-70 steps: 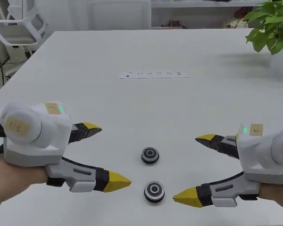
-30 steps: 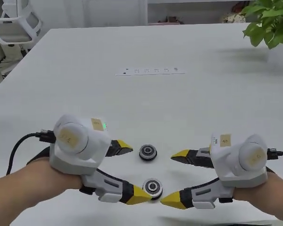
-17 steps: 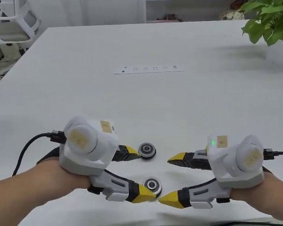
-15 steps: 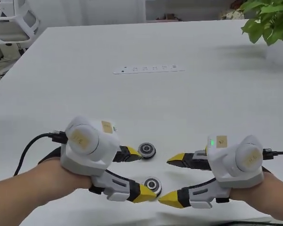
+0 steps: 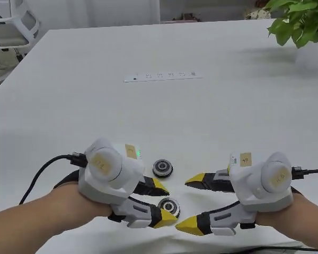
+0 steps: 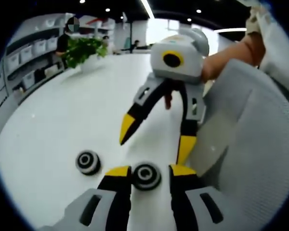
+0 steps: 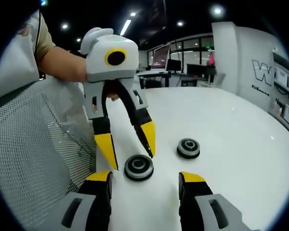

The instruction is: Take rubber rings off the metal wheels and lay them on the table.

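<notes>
Two small metal wheels with black rubber rings lie on the white table (image 5: 95, 106). The near wheel (image 5: 170, 206) (image 6: 146, 176) (image 7: 138, 167) sits between the yellow tips of my left gripper (image 5: 164, 202) (image 6: 149, 172), which is open and straddles it; I cannot tell if the tips touch it. The far wheel (image 5: 162, 168) (image 6: 88, 162) (image 7: 188, 147) lies free just beyond. My right gripper (image 5: 189, 202) (image 7: 145, 177) is open, faces the left one from the right, and stops just short of the near wheel.
A flush socket strip (image 5: 163, 76) sits mid-table. A potted plant (image 5: 299, 24) stands at the far right corner and a white chair (image 5: 10, 21) at the far left. Cables trail from both grippers near the front edge.
My left gripper has moved right and its jaws now straddle the near wheel. The right gripper has stayed open and nearly still. Both wheels lie as before.
</notes>
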Demonstrator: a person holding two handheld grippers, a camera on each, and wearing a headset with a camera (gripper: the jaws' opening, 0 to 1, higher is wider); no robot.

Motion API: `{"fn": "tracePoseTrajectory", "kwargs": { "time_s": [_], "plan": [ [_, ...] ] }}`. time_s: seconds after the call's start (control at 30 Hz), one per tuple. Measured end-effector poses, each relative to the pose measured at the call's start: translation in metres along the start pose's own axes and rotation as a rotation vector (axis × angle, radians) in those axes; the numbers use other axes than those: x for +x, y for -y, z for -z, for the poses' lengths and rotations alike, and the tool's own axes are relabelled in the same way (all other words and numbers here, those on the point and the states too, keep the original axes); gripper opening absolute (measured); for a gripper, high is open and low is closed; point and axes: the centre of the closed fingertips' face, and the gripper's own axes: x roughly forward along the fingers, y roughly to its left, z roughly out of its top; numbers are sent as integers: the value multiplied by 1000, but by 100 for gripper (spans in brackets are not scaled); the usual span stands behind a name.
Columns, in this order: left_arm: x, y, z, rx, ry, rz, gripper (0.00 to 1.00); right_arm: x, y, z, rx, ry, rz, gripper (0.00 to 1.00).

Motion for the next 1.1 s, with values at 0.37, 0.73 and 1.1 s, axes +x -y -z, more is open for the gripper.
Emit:
{"fn": "tracePoseTrajectory", "kwargs": {
  "time_s": [0.37, 0.73, 1.1],
  "plan": [
    [3, -3, 10, 8, -27, -19, 19, 0, 0, 4, 5, -6, -2, 54],
    [2, -6, 8, 21, -19, -57, 14, 3, 0, 8, 6, -9, -13, 50],
    [2, -7, 8, 17, -14, -68, 14, 12, -2, 7, -5, -4, -35, 40]
  ]
}}
